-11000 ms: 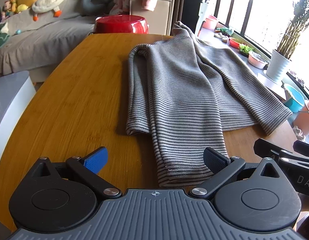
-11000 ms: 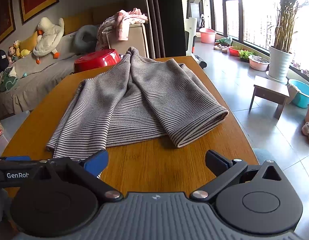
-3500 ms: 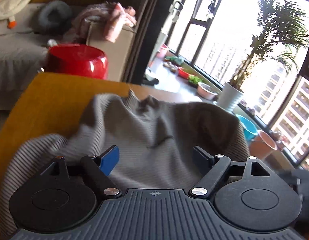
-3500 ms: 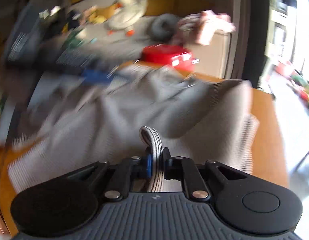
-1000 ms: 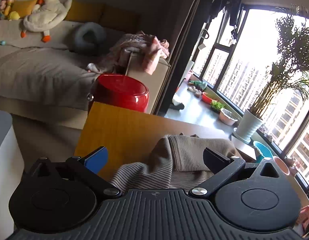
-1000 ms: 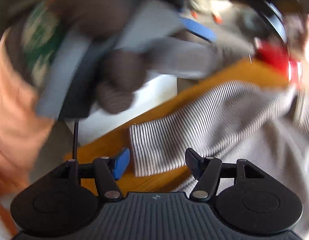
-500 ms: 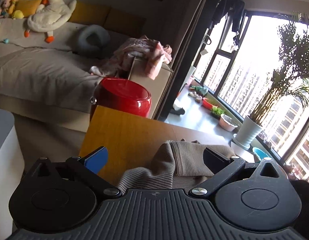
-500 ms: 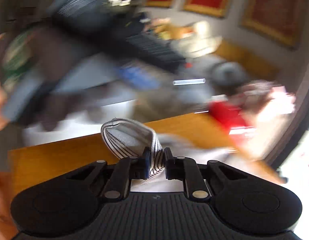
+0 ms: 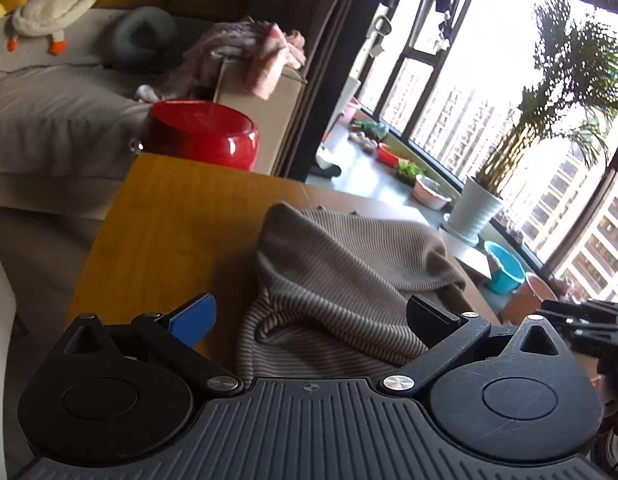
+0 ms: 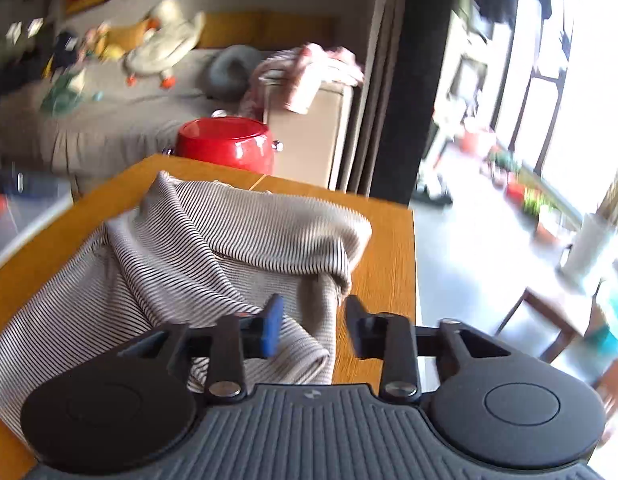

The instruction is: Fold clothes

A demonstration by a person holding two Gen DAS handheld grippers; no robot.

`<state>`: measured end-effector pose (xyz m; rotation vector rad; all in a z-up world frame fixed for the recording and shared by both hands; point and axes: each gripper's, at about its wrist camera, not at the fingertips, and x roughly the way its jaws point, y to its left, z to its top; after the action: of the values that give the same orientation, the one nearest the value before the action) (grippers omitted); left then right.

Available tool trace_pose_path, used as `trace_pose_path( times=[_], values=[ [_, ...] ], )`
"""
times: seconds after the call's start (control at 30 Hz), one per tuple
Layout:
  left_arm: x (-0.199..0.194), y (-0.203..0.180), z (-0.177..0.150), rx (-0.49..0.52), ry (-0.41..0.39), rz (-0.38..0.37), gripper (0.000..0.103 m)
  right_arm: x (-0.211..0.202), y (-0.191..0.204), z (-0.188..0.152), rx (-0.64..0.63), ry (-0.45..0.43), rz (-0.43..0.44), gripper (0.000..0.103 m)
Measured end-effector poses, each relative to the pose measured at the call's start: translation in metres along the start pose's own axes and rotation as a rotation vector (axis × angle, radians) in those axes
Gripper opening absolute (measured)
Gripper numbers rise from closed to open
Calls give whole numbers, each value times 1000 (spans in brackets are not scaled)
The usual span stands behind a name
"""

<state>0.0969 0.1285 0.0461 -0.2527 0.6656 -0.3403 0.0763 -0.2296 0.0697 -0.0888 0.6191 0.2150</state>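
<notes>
A grey striped sweater [image 9: 349,280] lies bunched in loose folds on the wooden table [image 9: 181,216]. My left gripper [image 9: 309,316] stands wide open just above its near fold, touching nothing. In the right wrist view the same sweater [image 10: 213,248] spreads from the near left to a rounded fold at the far right. My right gripper [image 10: 313,324] hovers over the sweater's right edge. Its jaws are opening, cloth lies below the gap, and the pads press on nothing. The right gripper's black tips [image 9: 581,316] show at the right edge of the left wrist view.
A red pot [image 9: 201,132] stands past the table's far edge, in front of a grey sofa [image 9: 49,108] with plush toys. A box draped with pink cloth [image 10: 309,76] is behind it. Windows, a potted plant [image 9: 481,208] and basins line the right. A small wooden stool [image 10: 541,320] stands on the floor.
My right gripper swung right across the table, let go of the pinched sweater fold and its jaws parted. The left gripper sank a little nearer the sweater and stayed open.
</notes>
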Motion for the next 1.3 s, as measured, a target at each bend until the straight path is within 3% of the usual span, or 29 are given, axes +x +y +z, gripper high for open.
trace_pose_path(
  times=[0.13,0.3,0.37,0.4,0.5,0.63,0.77,0.87,0.97,1.07,1.13,1.23,1.3],
  values=[
    [27,-16,-20,6,63,-27,103,15,-41,-15,362,45,147,50],
    [51,-35,-46,20,76,-73,103,52,-36,-55,498,170,155,49],
    [59,-39,-52,14,82,-83,103,62,-30,-62,492,201,181,30],
    [58,-39,-51,12,72,-86,103,68,-22,-54,449,196,198,3],
    [56,-39,-45,11,27,-86,103,64,2,3,290,60,231,4],
    [52,-40,-28,40,-22,-67,103,33,4,98,146,-257,229,3],
    [66,-38,-28,59,8,-55,103,29,-11,133,126,-390,246,3],
    [78,-35,-33,80,48,-27,103,66,-32,113,171,-310,211,3],
    [83,-31,-31,85,85,-16,103,120,-59,67,250,-148,118,3],
    [74,-41,-19,90,82,-98,103,160,-78,20,258,16,46,8],
    [67,-50,-6,116,41,-146,103,163,-85,8,277,31,35,30],
    [67,-53,17,115,-39,-174,103,152,-97,6,331,4,34,35],
    [80,-46,32,78,-64,-143,103,137,-104,15,373,-48,63,35]
  ],
)
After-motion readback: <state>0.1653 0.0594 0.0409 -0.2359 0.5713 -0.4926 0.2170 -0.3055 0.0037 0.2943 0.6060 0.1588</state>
